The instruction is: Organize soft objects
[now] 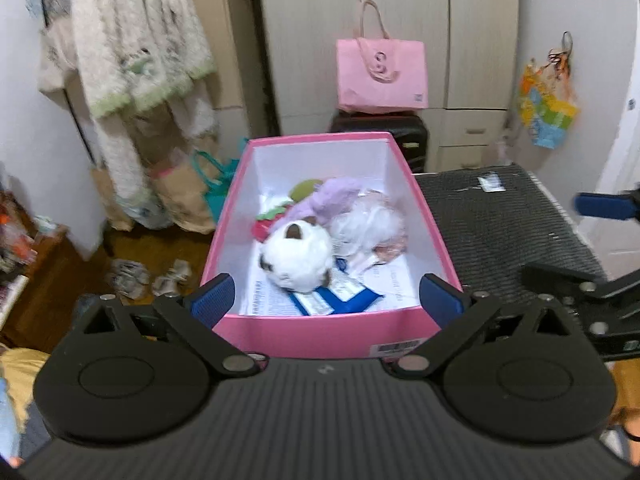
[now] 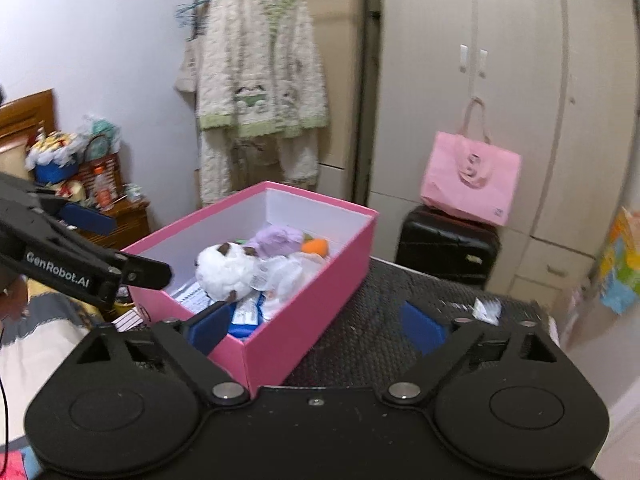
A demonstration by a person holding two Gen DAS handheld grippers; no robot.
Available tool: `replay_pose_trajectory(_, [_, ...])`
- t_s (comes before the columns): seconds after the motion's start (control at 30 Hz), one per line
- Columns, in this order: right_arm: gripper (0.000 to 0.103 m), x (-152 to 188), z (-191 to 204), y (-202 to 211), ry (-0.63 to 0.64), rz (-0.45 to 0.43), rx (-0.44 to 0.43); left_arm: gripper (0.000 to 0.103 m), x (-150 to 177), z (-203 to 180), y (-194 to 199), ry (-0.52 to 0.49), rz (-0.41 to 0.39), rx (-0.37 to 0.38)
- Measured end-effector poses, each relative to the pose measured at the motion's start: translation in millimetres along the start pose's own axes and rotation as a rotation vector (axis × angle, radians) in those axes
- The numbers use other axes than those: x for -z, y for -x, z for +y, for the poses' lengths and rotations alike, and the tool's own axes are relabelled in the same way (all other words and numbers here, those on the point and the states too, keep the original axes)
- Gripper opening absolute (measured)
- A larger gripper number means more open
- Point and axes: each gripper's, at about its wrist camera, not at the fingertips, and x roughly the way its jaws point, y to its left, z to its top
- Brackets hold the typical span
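Soft objects, chiefly a round white plush toy with brown patches (image 1: 297, 257) and a fluffy lilac plush (image 1: 329, 198), lay piled inside the open pink cardboard box (image 1: 320, 330), whose high walls contained them. The box rested on a black ribbed mat (image 1: 496, 216). The left gripper (image 1: 326, 294) and right gripper (image 2: 316, 326) were both spread wide and empty, apparently released above the box.

"GenRobot.AI" in white on left gripper (image 2: 86, 216) arm; pink box (image 1: 320, 334) barcode label unreadable
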Motion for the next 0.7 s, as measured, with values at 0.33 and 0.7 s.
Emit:
replay_pose_trajectory(0.33, [0.103, 26.1, -6.5, 11.5, -0.151, 0.021, 0.074, 0.101, 19.7, -14.7, -4.7, 0.042, -0.013, 0.066])
replay_pose_trajectory(0.7, [0.103, 35.6, -15.0, 9.2, -0.208, 0.057, 0.176, 0.101, 28.8, -16.5, -11.3, 0.087, -0.029, 0.003])
